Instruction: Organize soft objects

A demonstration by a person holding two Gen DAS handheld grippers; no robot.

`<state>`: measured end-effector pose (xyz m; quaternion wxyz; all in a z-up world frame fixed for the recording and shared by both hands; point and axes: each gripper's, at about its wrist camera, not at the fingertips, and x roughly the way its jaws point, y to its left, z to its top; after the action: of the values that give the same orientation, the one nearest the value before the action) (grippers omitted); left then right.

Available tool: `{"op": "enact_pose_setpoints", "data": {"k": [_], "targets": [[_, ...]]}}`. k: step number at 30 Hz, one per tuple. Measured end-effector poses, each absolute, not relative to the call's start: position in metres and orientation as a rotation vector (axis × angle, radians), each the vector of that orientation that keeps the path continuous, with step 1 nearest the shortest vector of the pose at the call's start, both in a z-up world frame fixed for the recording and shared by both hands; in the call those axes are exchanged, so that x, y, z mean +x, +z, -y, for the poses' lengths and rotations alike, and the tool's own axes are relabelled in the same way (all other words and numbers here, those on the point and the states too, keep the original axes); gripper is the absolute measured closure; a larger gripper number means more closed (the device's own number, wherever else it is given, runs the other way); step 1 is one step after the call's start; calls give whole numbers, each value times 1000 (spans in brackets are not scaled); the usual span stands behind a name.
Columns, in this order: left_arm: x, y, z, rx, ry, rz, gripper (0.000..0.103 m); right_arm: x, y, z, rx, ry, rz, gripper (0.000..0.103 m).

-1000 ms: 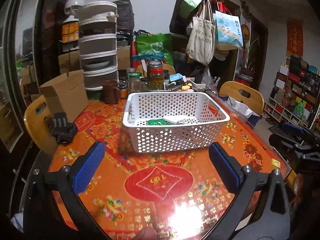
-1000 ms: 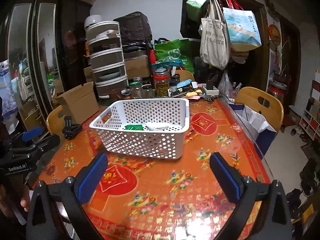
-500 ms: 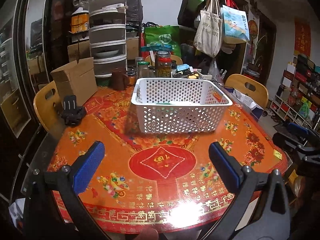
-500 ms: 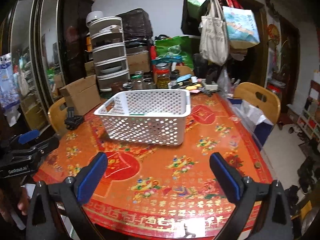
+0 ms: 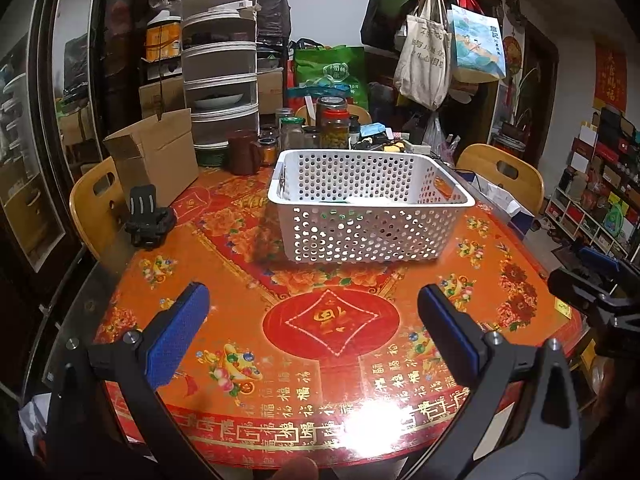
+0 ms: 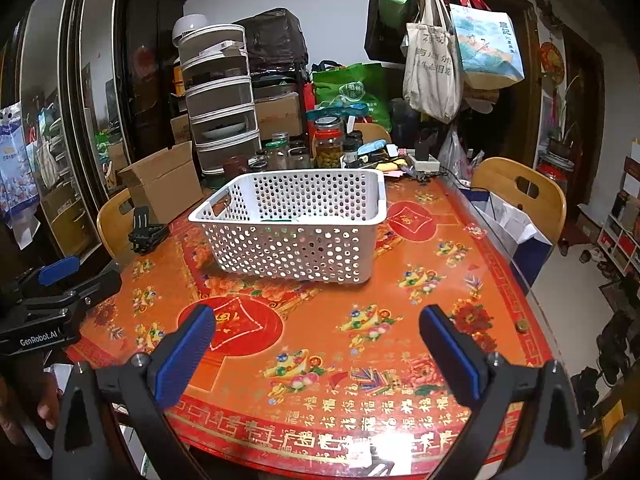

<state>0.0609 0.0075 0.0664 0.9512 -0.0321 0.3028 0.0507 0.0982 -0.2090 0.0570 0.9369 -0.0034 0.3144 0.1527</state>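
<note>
A white perforated basket (image 5: 368,224) stands on the red and orange round table (image 5: 332,320); it also shows in the right wrist view (image 6: 296,236). Soft items lie low inside it, a green one (image 6: 276,221) and a white one (image 5: 368,200), mostly hidden by the wall. My left gripper (image 5: 312,320) is open and empty, held above the table's near edge, well short of the basket. My right gripper (image 6: 316,340) is open and empty, also back at the near edge. Each gripper shows in the other's view, the right one (image 5: 596,280) and the left one (image 6: 60,280).
A black clamp mount (image 5: 148,216) lies on the table's left. A cardboard box (image 5: 156,152), jars (image 5: 334,128), a drawer tower (image 5: 220,68) and clutter crowd the far side. Wooden chairs (image 5: 500,172) stand around. Bags (image 5: 428,60) hang behind.
Both grippers have pulled back and away from the basket toward the near table edge; the basket looks smaller and its contents sink from sight. Both stay open.
</note>
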Motion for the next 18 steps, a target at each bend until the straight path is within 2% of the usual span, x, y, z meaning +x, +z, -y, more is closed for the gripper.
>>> {"op": "enact_pose_setpoints", "data": {"k": [18], "targets": [[62, 63, -5, -62, 95, -622, 0, 97, 57, 208, -4, 321, -636, 1]]}}
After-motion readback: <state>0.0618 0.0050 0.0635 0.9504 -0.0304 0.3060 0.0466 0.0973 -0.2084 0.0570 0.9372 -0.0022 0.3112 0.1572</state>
